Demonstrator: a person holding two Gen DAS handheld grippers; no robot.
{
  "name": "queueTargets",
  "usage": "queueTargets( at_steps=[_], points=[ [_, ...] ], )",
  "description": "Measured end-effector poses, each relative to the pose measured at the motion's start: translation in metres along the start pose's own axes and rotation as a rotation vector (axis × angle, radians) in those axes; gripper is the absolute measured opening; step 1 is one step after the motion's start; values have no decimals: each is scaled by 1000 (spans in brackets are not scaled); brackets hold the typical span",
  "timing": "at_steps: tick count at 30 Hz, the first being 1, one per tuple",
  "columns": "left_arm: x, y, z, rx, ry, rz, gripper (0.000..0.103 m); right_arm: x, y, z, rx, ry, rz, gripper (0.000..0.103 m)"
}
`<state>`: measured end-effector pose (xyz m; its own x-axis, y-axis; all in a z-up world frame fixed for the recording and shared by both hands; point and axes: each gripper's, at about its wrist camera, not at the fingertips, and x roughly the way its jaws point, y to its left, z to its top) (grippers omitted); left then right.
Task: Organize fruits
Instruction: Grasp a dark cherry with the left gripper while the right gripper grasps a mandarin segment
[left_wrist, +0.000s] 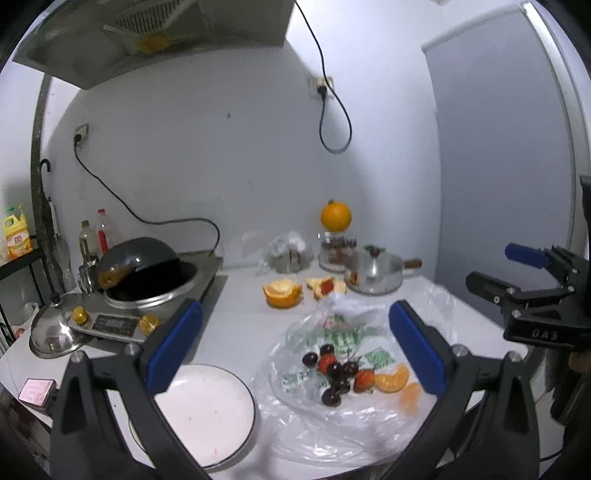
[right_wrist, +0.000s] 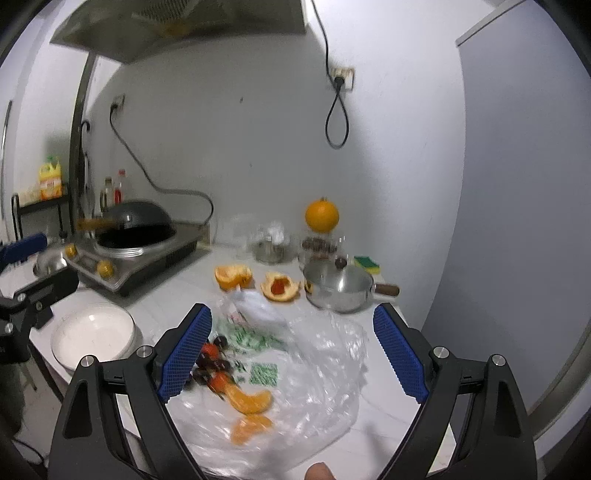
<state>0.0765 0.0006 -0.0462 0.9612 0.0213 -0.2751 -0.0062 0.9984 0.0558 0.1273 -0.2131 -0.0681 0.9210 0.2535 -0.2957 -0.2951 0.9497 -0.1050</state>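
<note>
A clear plastic bag (left_wrist: 343, 424) lies flat on the white counter with dark cherries (left_wrist: 338, 371), strawberries (left_wrist: 364, 380) and orange segments (left_wrist: 393, 378) on it. An empty white plate (left_wrist: 207, 406) sits left of the bag. My left gripper (left_wrist: 295, 350) is open and empty above the plate and bag. My right gripper (right_wrist: 295, 354) is open and empty above the bag (right_wrist: 314, 354); it also shows in the left wrist view (left_wrist: 517, 273). The cherries (right_wrist: 214, 360), orange segments (right_wrist: 251, 402) and plate (right_wrist: 92, 334) show in the right wrist view.
Orange peel halves (left_wrist: 282, 293) lie behind the bag. A lidded steel pot (left_wrist: 373, 273), a whole orange (left_wrist: 335, 216) on a glass jar, and an induction cooker with a black wok (left_wrist: 147, 273) stand at the back. A steel lid (left_wrist: 55, 332) and a phone (left_wrist: 37, 393) lie left.
</note>
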Motion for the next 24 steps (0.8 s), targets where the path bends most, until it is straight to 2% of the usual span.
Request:
queueTargets(
  at_steps=[8, 10, 14, 18, 24],
  points=[
    [41, -18, -23, 37, 115, 3, 101, 41, -5, -27, -27, 131, 94, 90],
    [51, -22, -30, 44, 148, 4, 101, 49, -4, -33, -38, 159, 120, 83],
    [64, -28, -43, 44, 197, 2, 101, 70, -1, -47, -44, 231, 189, 77],
    [76, -31, -54, 39, 235, 5, 101, 90, 8, -59, -63, 301, 259, 65],
    [90, -34, -65, 37, 284, 1, 101, 117, 16, -76, -59, 383, 321, 62]
  ],
)
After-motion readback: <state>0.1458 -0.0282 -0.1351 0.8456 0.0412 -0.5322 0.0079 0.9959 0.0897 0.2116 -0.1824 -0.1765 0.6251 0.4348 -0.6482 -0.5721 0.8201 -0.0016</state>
